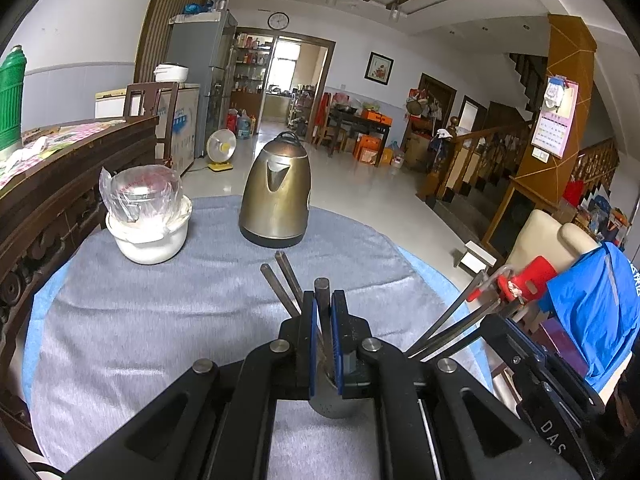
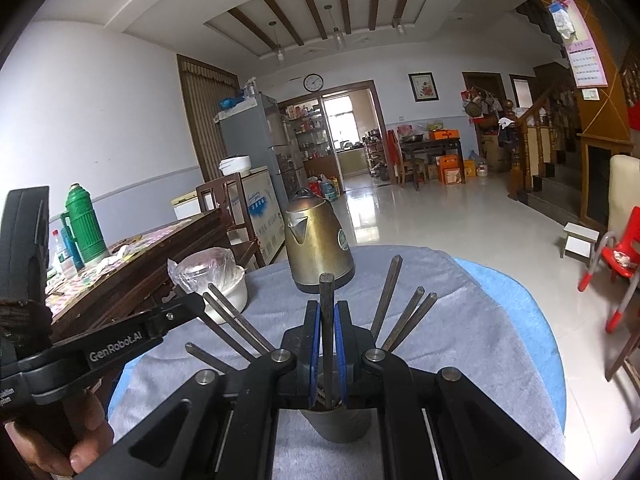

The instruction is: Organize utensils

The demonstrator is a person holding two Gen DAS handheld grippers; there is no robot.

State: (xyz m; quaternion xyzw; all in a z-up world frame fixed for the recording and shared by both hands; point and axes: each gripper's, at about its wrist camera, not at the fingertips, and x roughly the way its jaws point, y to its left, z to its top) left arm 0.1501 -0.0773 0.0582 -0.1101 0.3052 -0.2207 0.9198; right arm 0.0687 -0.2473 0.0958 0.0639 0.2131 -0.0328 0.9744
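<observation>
Both hand-held grippers are each clamped on a chopstick: left hand-held gripper [image 1: 324, 304], right hand-held gripper [image 2: 327, 316], over the metal cup [image 2: 340, 424]. Looks like the drop-in step, so next is probably easing the jaws apart so the sticks slide in with the others.

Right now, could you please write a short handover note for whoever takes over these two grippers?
Left gripper: shut on a dark chopstick, over the metal holder.
Right gripper: shut on a chopstick standing in the same holder.
Other chopsticks already lean in the holder, on the grey cloth near the kettle and the white pot.
Left to do: release both chopsticks into the holder. No loose ones are visible.
</observation>
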